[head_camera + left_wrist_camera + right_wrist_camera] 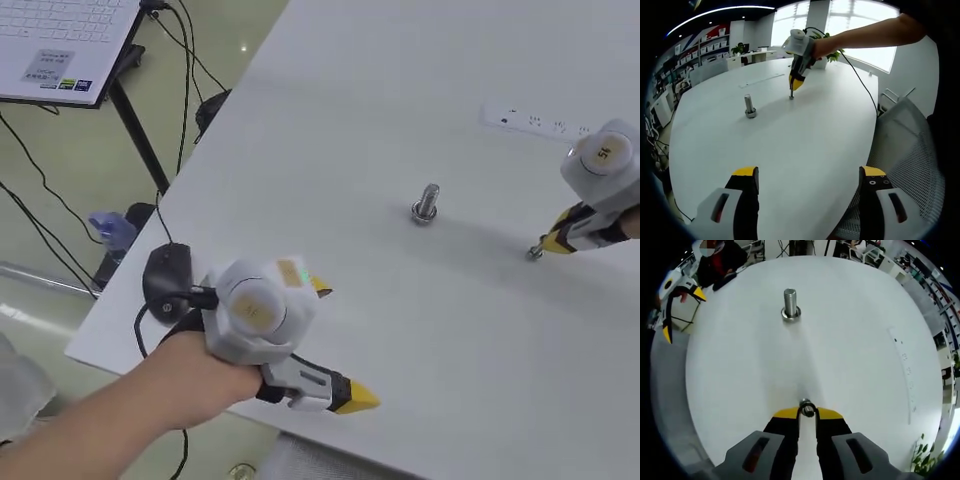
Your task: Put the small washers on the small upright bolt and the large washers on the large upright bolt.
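Observation:
The large upright bolt (426,203) stands mid-table with a washer at its base; it also shows as the large bolt (749,106) and the large bolt (790,304). My right gripper (540,247) has its tips down at the small upright bolt (535,254). In the right gripper view the right gripper (807,412) is closed narrowly on a small washer (807,407) at the small bolt's top. The left gripper view shows the right gripper (794,85) above the small bolt (791,95). My left gripper (338,343) hovers open and empty at the near table edge, its own view showing the left gripper (809,174).
A white power strip (535,123) lies on the white table (380,90) at the far right. A black mouse (165,280) sits at the table's left corner. A laptop (60,40) on a stand and cables are off to the left. A grey chair (900,125) stands beside the table.

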